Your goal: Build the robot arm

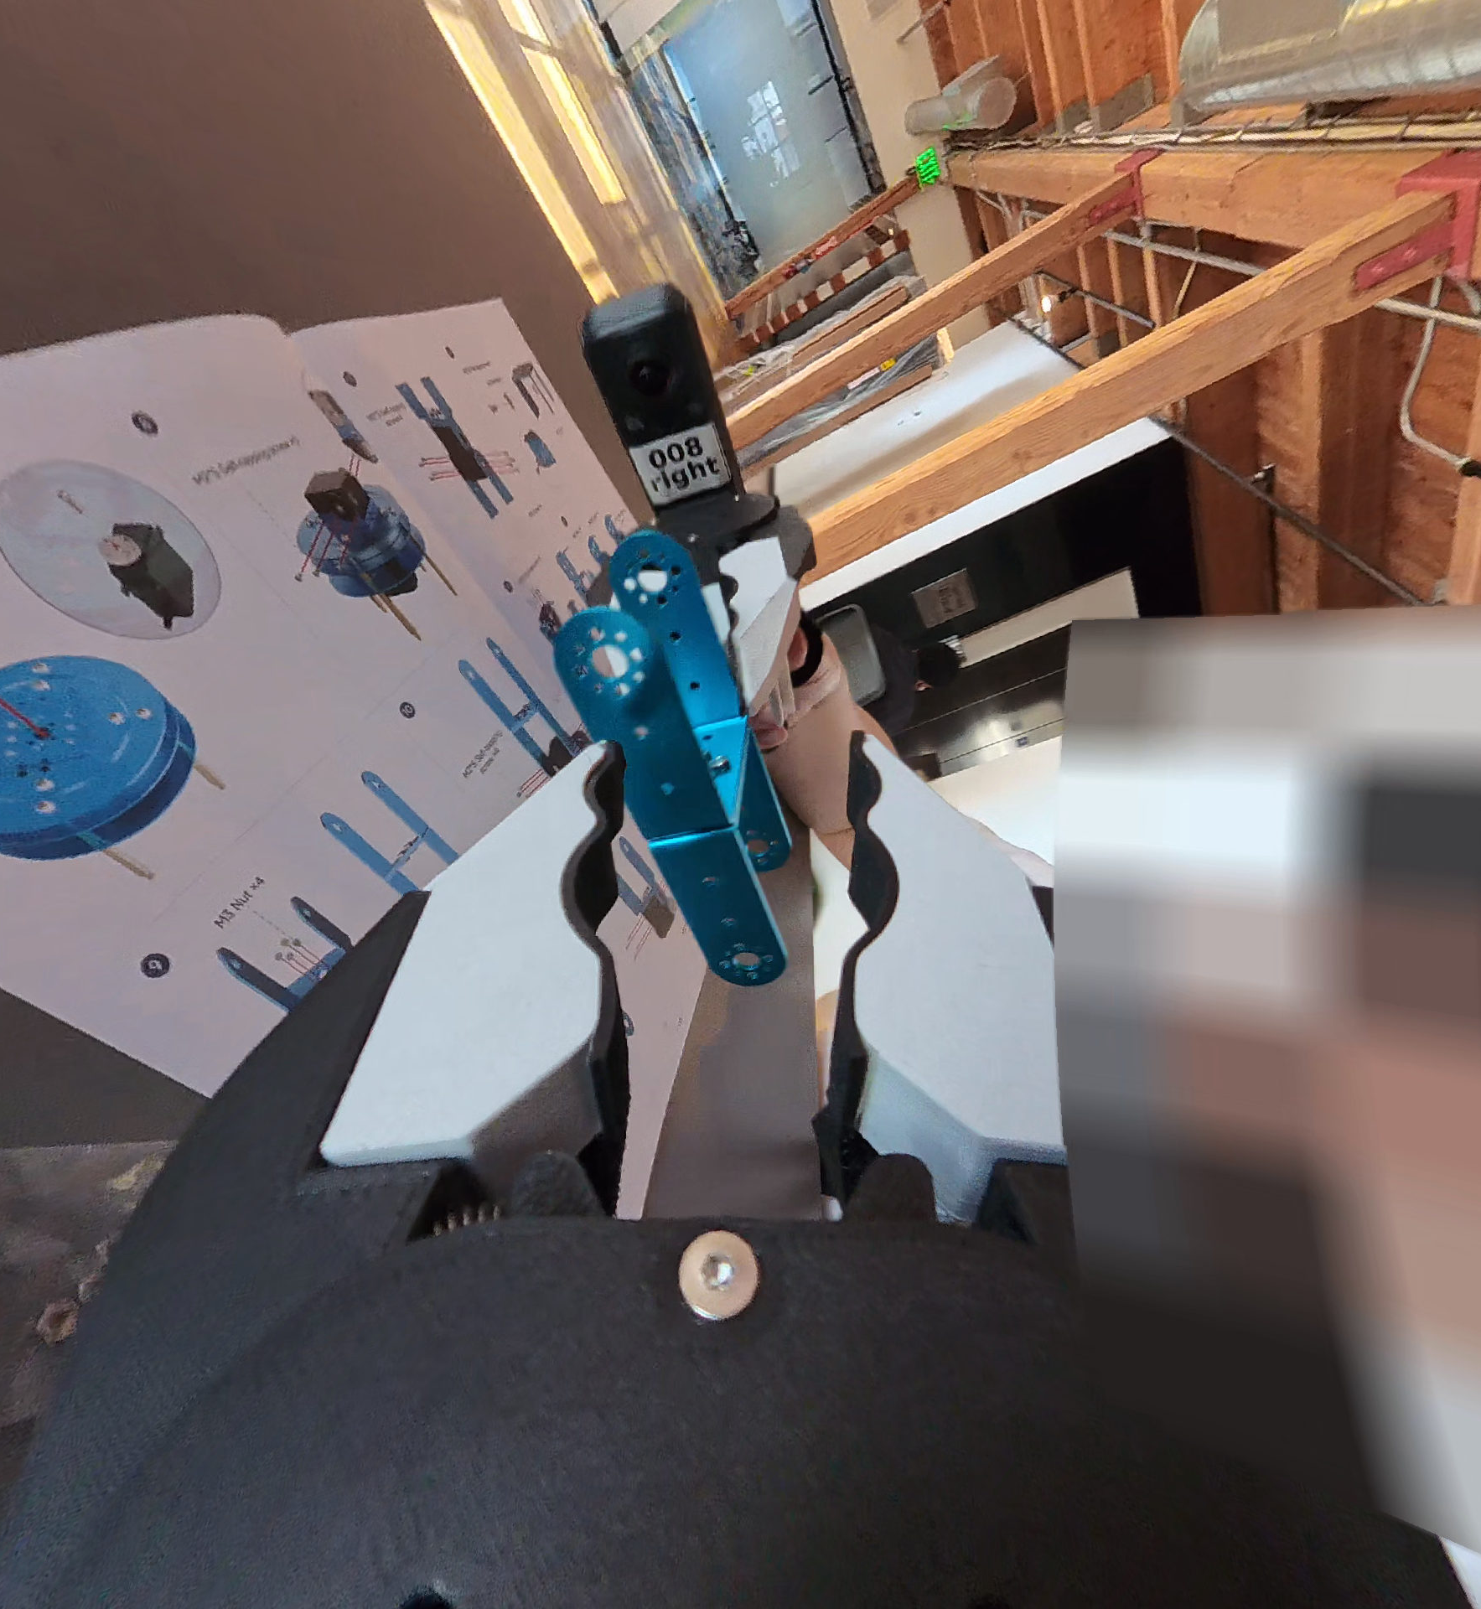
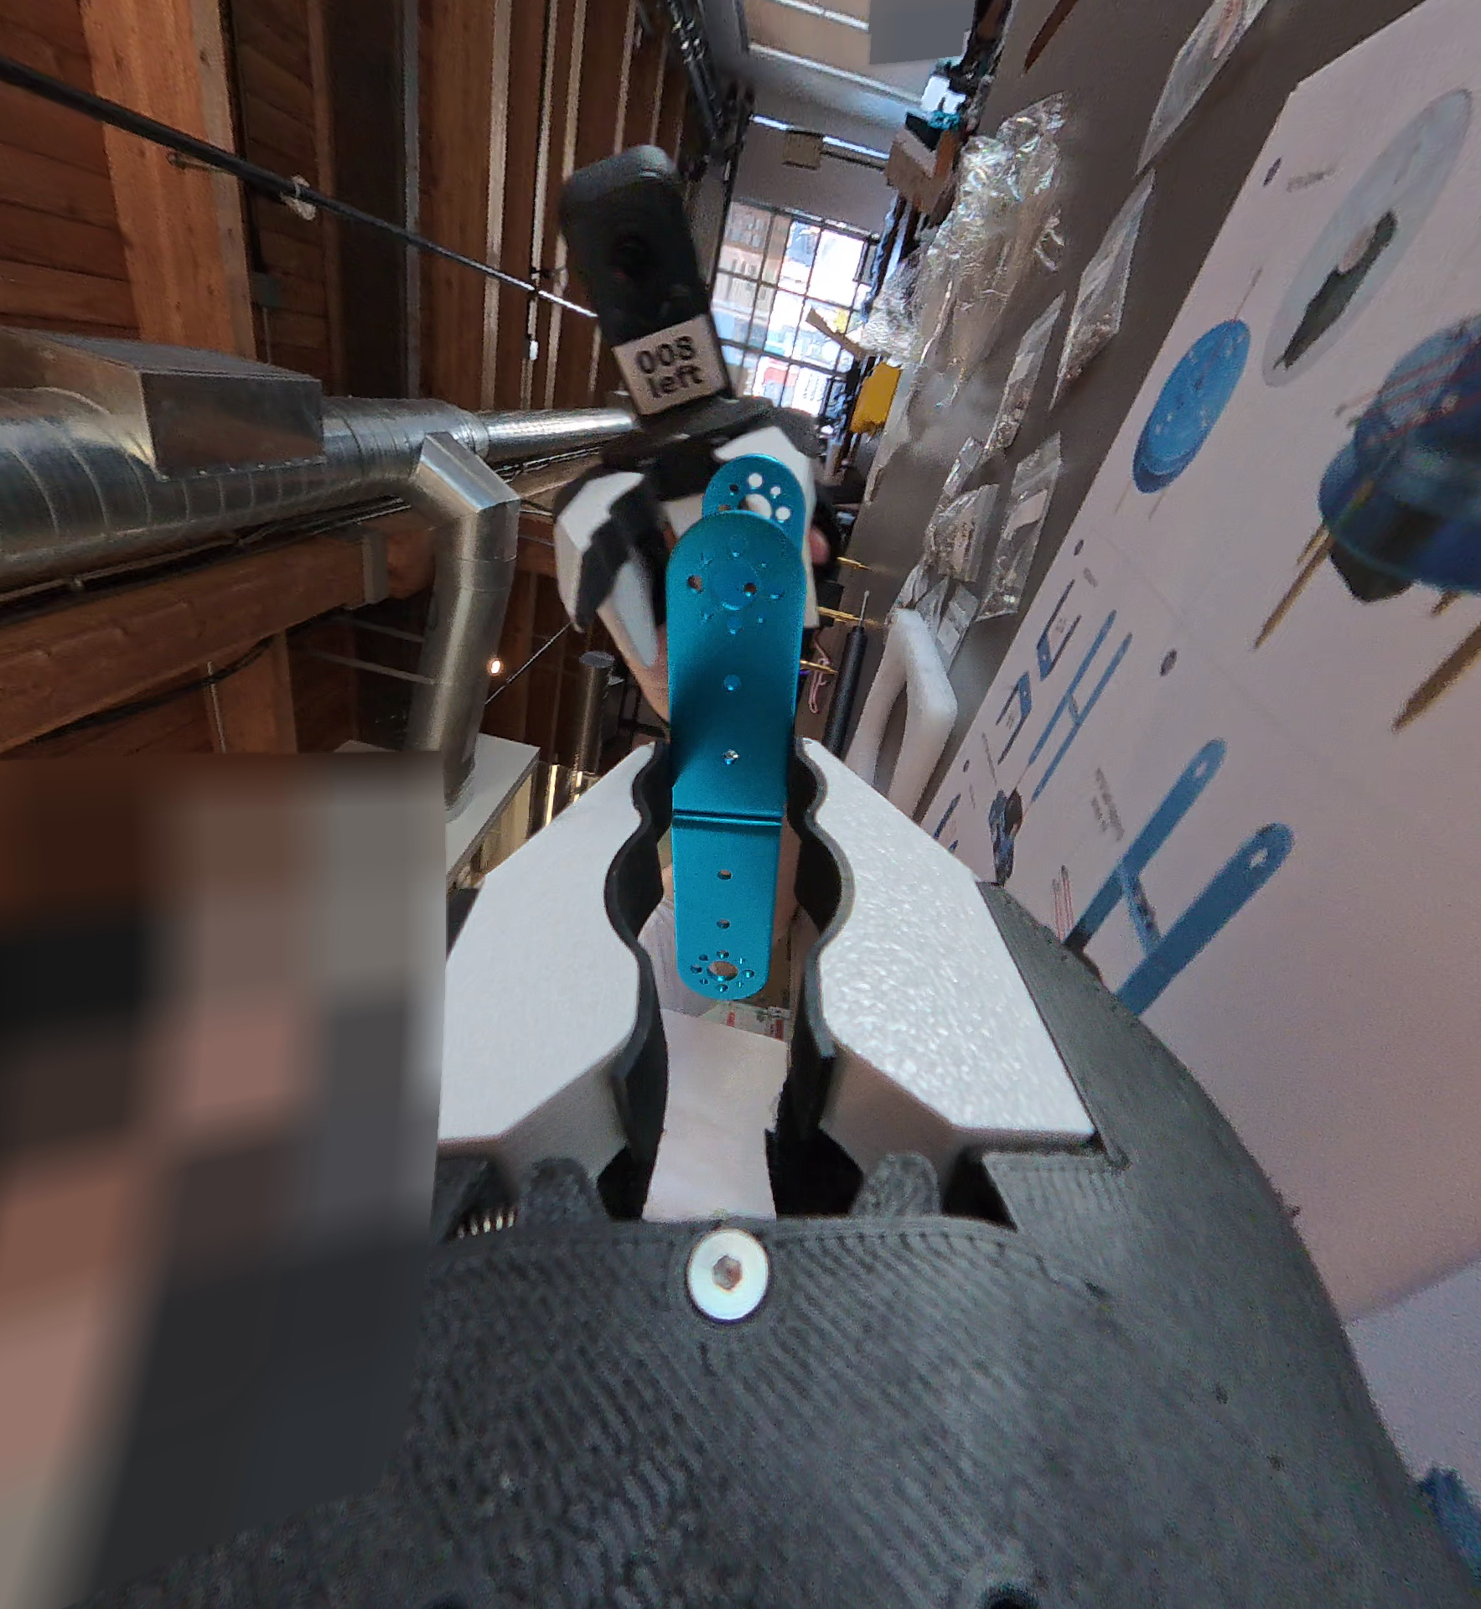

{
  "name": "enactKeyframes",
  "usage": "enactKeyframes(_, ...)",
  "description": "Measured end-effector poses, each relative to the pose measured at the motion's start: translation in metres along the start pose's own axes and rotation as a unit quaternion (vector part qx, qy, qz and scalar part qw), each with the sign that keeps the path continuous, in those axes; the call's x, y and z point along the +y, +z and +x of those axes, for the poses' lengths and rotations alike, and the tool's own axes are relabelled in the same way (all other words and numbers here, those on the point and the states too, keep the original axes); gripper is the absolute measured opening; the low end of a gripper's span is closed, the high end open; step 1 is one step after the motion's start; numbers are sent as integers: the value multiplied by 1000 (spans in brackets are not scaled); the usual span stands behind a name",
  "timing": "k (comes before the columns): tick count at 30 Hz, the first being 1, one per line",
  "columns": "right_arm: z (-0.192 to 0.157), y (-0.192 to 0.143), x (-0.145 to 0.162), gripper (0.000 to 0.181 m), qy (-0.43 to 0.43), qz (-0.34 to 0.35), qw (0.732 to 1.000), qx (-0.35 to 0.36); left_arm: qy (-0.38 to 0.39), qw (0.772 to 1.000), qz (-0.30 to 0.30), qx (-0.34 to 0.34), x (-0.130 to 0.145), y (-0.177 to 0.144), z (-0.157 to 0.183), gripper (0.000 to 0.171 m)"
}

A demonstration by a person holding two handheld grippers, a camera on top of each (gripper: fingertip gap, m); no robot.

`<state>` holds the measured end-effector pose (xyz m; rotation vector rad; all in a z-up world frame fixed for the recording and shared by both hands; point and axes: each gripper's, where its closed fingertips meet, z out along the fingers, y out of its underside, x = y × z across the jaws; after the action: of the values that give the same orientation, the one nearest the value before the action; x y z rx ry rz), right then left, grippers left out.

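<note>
Two handheld grippers are facing each other nose to nose, with a blue metal bracket assembly (image 2: 732,766) hanging in the air between them. In the right wrist view, the right gripper (image 2: 728,784) is closing its wavy black-lined pads against the edges of the bracket's flat strap — the metal is filling the gap from pad to pad, so it is clamped on the piece. The rounded, perforated ends of the bracket are sticking out past the white fingers (image 2: 911,940) toward the other tool.

In the left wrist view, the left gripper (image 1: 723,766) is standing with its fingers apart; the near finger's pad is lying just beside the bracket assembly (image 1: 684,766), but whether it is touching I cannot tell. The far finger is well clear of the metal.

Beside both tools an open instruction booklet (image 1: 197,609) is lying spread on a grey-brown table (image 1: 66,174) — its pages are showing blue discs and straps. Clear plastic parts bags (image 2: 1006,226) are lying farther along the table.
</note>
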<state>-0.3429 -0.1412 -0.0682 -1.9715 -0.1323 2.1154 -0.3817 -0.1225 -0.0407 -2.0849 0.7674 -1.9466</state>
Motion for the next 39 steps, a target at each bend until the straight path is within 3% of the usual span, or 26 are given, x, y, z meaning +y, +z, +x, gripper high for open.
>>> enactKeyframes(3,-6,0,13,26,-7,0,1000,3,45,999,14,-6,-5,-10,33,49)
enactKeyframes(7,-7,0,32,25,7,-2,1000,-7,161,985,40,-52,-4,-29,94,49)
enactKeyframes(10,-3,2,44,25,21,-8,1000,-10,236,966,47,-89,27,-49,139,47)
enactKeyframes(14,0,19,58,25,40,-22,999,-22,273,935,108,-198,85,-103,153,44)
enactKeyframes(16,-2,38,69,25,55,-38,997,-31,258,907,165,-288,115,-145,140,38)
enactKeyframes(19,-8,82,88,25,77,-73,993,-48,217,841,237,-435,165,-209,106,38)
enactKeyframes(20,-9,99,95,25,83,-87,992,-49,193,834,248,-455,183,-219,95,38)
enactKeyframes(24,-6,165,119,25,109,-139,984,-39,120,836,278,-457,233,-232,59,42)
enactKeyframes(27,11,206,128,25,92,-162,982,13,97,836,304,-447,242,-244,44,48)
enactKeyframes(31,32,242,125,26,41,-158,984,74,103,826,314,-457,232,-256,35,52)
enactKeyframes(33,37,254,119,26,23,-143,985,91,102,809,291,-501,227,-262,21,61)
enactKeyframes(35,39,263,116,25,10,-137,985,104,90,789,265,-547,225,-268,5,81)
enactKeyframes(37,46,269,115,26,-6,-137,982,127,71,771,234,-588,228,-274,-11,86)
enactKeyframes(39,51,273,115,26,-16,-135,980,144,49,769,195,-607,235,-274,-23,87)
